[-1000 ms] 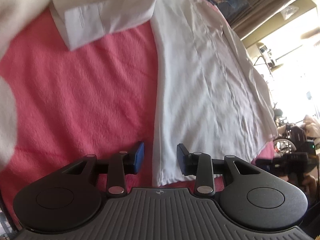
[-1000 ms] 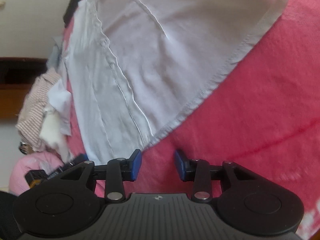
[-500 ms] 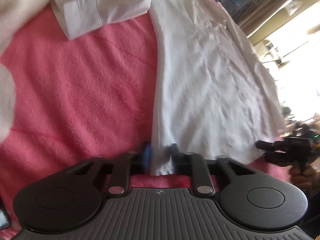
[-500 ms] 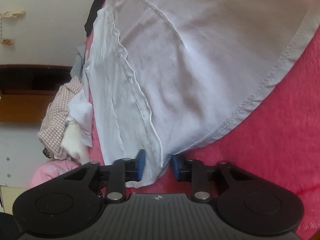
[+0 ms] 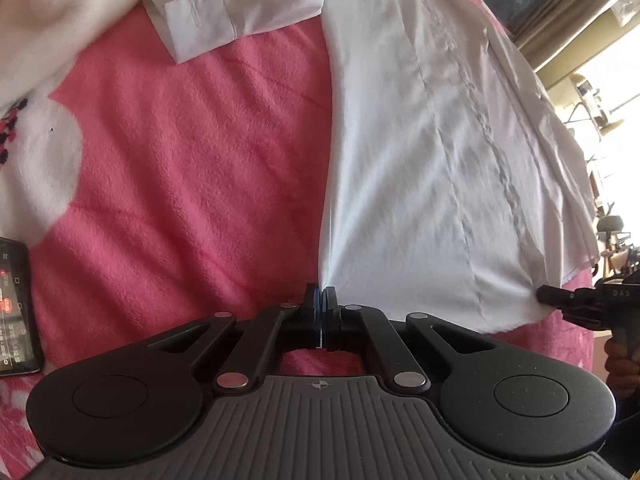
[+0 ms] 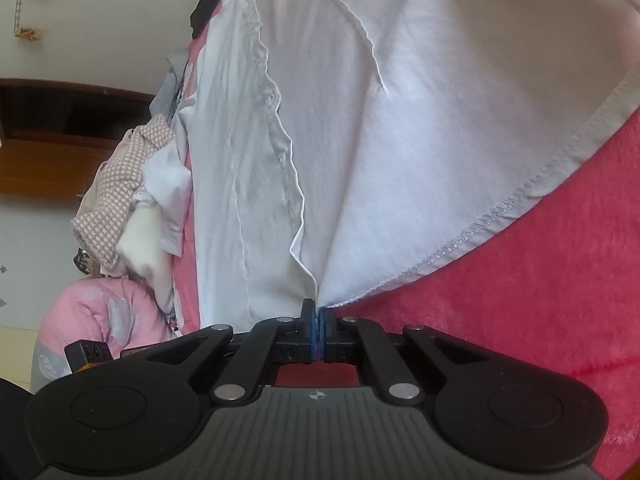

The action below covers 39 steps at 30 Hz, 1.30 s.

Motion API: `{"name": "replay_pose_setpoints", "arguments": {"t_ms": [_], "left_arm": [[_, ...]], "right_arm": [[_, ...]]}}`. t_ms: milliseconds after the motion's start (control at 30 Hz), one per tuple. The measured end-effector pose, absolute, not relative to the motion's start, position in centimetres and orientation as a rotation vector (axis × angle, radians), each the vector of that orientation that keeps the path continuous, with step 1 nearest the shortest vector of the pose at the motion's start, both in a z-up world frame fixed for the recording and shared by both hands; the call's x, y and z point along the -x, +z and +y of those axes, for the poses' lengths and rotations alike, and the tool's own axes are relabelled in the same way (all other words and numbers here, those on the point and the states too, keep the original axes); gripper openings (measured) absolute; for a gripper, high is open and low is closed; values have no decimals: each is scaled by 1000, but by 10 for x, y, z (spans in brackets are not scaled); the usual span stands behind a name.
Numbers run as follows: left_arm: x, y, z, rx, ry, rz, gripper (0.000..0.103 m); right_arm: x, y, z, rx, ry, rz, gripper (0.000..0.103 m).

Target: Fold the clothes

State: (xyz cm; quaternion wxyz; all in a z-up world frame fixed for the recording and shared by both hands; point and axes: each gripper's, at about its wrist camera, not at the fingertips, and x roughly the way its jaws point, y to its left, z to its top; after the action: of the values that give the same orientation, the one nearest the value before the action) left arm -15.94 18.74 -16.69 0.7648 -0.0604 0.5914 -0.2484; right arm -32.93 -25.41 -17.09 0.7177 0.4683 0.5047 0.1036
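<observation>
Left claw and right claw are each clamped on a hem corner of the white shirt, whose long axis stretches away from both across the pink bed.

The left hand-held gripper sits low and level, its 2 blue-padded fingers pressed together with white cloth pinched between the tips. The right hand-held gripper is closed the same way, its 2 pads clamped on a fabric edge. In the left wrist view, the right hand-held gripper enters from the right edge, a hand wrapped around its handle.
</observation>
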Motion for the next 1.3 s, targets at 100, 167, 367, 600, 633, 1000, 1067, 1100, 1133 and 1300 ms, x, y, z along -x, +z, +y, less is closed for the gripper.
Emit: {"name": "replay_pose_setpoints", "arguments": {"t_ms": [100,167,367,600,633,1000,1067,1100,1133,1300], "left_arm": [[157,-170,185,90,-543,1287,0],[158,-170,184,63,-563,1292,2],[162,-154,198,11,-544,1239,31],[147,-141,209,68,-498,1147,33],[140,-140,203,87,-507,1125,33],[113,-139,190,284,-667,1055,34],[108,-135,200,299,-655,1068,34],[104,-132,203,304,-659,1066,34],[101,-129,206,313,-669,1053,34],[96,-123,221,332,-661,1012,34]], "right_arm": [[327,-173,-251,-1005,232,1138,2],[326,-173,-247,-966,229,1165,4],[334,-162,-244,-883,251,1209,28],[358,-141,-222,-719,258,1287,42],[359,-137,-218,-690,258,1288,42],[347,-86,-134,-180,333,1322,38],[336,-76,-126,-123,299,1322,36],[328,-70,-119,-92,309,1318,35],[319,-62,-112,-61,329,1311,34],[277,-32,-88,47,434,1214,34]]}}
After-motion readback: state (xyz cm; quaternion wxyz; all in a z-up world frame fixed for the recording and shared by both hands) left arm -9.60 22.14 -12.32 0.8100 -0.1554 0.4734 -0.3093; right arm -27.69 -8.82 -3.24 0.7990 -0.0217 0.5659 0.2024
